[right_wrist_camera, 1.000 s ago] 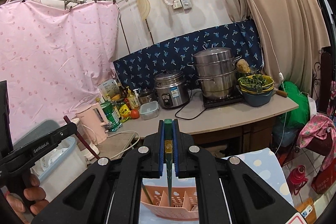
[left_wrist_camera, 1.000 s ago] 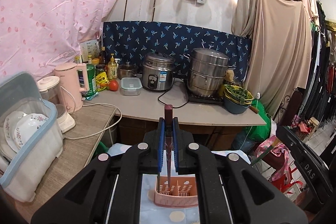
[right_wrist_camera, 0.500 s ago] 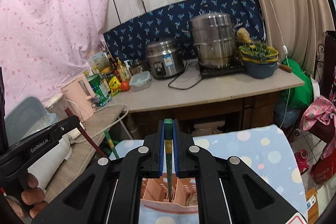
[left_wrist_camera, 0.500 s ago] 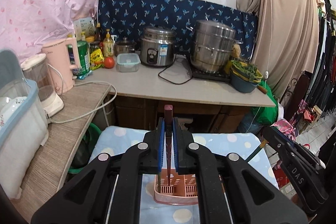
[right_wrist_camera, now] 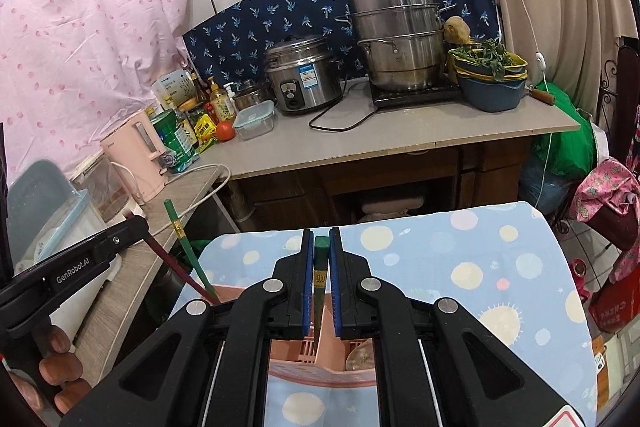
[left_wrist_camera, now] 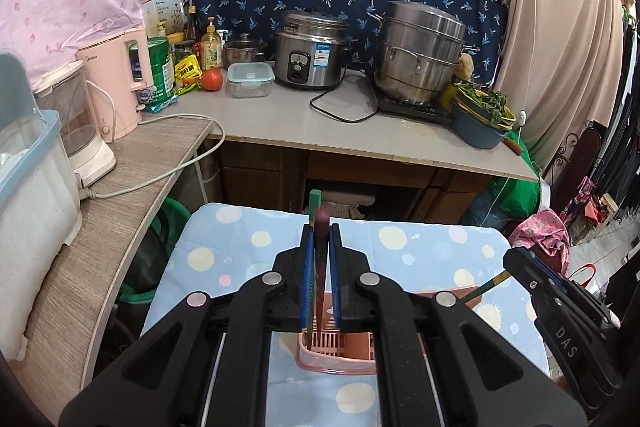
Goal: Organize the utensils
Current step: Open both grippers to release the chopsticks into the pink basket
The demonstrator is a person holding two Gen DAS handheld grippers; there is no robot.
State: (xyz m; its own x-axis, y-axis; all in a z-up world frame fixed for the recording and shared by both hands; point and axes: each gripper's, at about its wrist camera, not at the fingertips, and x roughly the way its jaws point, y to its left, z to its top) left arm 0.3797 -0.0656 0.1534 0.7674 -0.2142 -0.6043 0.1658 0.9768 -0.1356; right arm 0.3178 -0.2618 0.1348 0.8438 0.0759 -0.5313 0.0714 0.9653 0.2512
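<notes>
A pink slotted utensil basket (left_wrist_camera: 340, 345) (right_wrist_camera: 294, 347) sits on a table under a blue dotted cloth (left_wrist_camera: 400, 239) (right_wrist_camera: 440, 247). My left gripper (left_wrist_camera: 321, 239) (right_wrist_camera: 138, 227) is shut on a dark red chopstick (left_wrist_camera: 321, 223) (right_wrist_camera: 180, 271), which slants down into the basket. My right gripper (right_wrist_camera: 321, 243) (left_wrist_camera: 520, 261) is shut on a green chopstick (right_wrist_camera: 320, 267) (left_wrist_camera: 486, 287), its lower end also inside the basket. A second green chopstick (right_wrist_camera: 188, 251) (left_wrist_camera: 315, 199) leans in the basket beside the red one.
A wooden side shelf (left_wrist_camera: 120, 187) at the left carries a dish box (left_wrist_camera: 32, 195), a blender and a pink kettle (left_wrist_camera: 120, 83). The counter behind holds a rice cooker (left_wrist_camera: 310, 51), a steamer pot (left_wrist_camera: 420, 55) and a bowl of greens (left_wrist_camera: 480, 119). A person's hand (right_wrist_camera: 52, 367) grips the left tool.
Both grippers have sunk and tilted down toward the basket, each still clamping its chopstick. The chopstick tips now reach deeper into the basket.
</notes>
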